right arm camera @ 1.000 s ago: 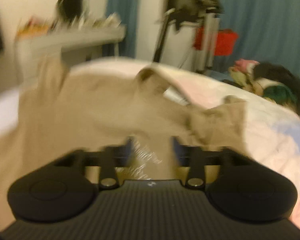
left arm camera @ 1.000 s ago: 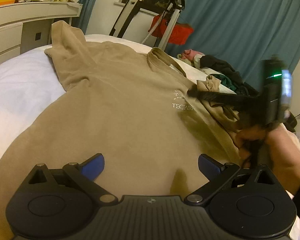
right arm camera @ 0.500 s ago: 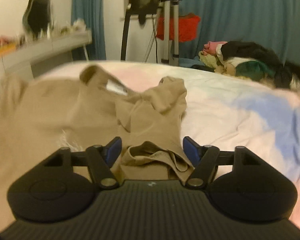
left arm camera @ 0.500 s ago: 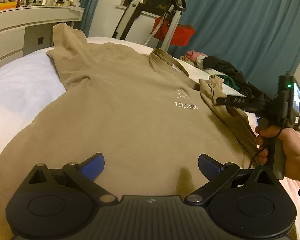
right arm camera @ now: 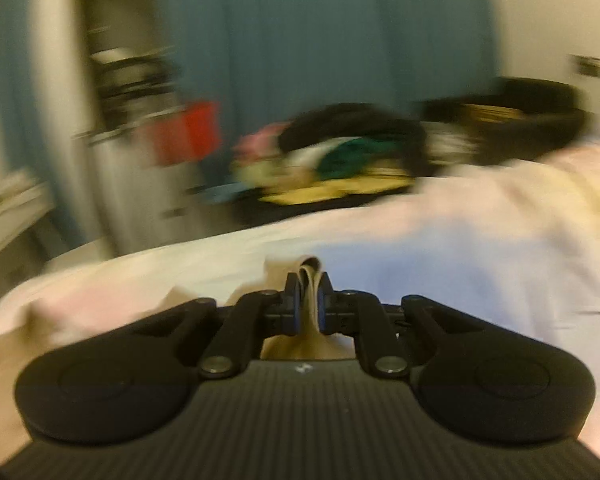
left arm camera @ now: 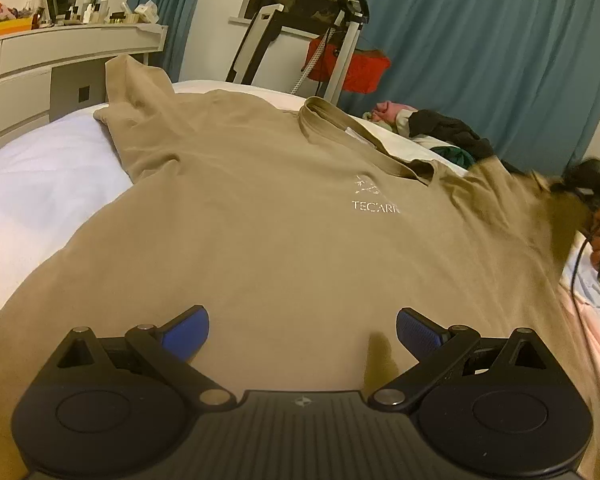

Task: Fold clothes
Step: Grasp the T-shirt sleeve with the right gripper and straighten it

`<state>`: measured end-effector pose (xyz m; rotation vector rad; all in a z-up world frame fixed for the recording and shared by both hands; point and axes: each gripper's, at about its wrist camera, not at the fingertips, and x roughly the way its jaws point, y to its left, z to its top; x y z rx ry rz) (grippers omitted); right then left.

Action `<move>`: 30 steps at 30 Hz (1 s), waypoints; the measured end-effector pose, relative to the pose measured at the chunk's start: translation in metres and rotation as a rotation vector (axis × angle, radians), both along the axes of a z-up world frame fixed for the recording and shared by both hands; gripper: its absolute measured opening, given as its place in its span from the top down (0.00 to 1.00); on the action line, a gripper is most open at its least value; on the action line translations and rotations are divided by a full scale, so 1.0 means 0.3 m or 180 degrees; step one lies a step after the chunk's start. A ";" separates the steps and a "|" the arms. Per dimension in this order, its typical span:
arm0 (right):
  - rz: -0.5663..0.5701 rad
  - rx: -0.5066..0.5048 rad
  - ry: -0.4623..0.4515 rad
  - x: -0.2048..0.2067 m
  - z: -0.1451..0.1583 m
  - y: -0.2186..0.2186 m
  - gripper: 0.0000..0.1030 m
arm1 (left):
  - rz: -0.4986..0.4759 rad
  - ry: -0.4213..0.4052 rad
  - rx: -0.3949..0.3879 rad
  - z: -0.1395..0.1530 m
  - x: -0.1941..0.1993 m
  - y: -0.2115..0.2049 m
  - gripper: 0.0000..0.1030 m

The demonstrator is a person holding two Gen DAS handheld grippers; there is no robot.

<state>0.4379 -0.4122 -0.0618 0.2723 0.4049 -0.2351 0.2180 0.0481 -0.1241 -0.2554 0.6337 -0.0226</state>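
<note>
Right gripper (right arm camera: 309, 300) pinching the sleeve of the soft tan cotton t-shirt (left arm camera: 268, 220)

Its fingers have just been closing on floppy fabric; left gripper (left arm camera: 302, 332) is gaping empty, shirt lying beneath on the white bed (left arm camera: 40, 184).

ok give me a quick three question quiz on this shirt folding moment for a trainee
1. True or false: the left gripper is clamped on the tan T-shirt.
2. What is pinched in the right gripper?
A. a fold of tan shirt fabric
B. a black garment
C. nothing
3. Fill in: the shirt lies spread on the white ____.

Key
1. False: its blue pads stand wide apart above the cloth.
2. A: its jaws have just been closing and now grip the tan sleeve.
3. bed
</note>
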 end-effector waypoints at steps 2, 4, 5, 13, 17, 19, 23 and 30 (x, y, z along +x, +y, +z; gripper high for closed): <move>-0.0362 0.0072 0.0020 -0.015 -0.032 -0.094 0.89 | 0.0000 0.0000 0.0027 -0.001 0.001 -0.002 0.02; -0.0601 0.0133 0.0010 -0.042 -0.067 -0.167 0.87 | 0.0000 0.0001 0.0054 -0.002 0.002 -0.005 0.02; -0.0676 0.0170 -0.0005 -0.063 -0.088 -0.191 0.86 | 0.0000 0.0001 0.0067 -0.003 0.003 -0.006 0.02; -0.0057 0.1298 0.0112 -0.273 -0.245 -0.134 0.37 | 0.0011 0.0010 0.0084 0.000 -0.002 -0.006 0.02; 0.0147 0.1736 0.0199 -0.321 -0.322 -0.046 0.35 | 0.0018 0.0020 0.0065 0.004 -0.015 -0.004 0.02; 0.0150 0.1725 0.0218 -0.293 -0.349 -0.019 0.35 | 0.0018 0.0019 0.0061 0.006 -0.020 -0.005 0.02; -0.0134 0.1673 0.0054 -0.209 -0.356 -0.036 0.57 | 0.0004 -0.0003 0.0093 0.006 -0.024 -0.010 0.02; -0.0375 0.0982 -0.0092 -0.216 -0.286 -0.064 0.94 | 0.0004 -0.0023 0.0087 0.007 -0.011 0.002 0.02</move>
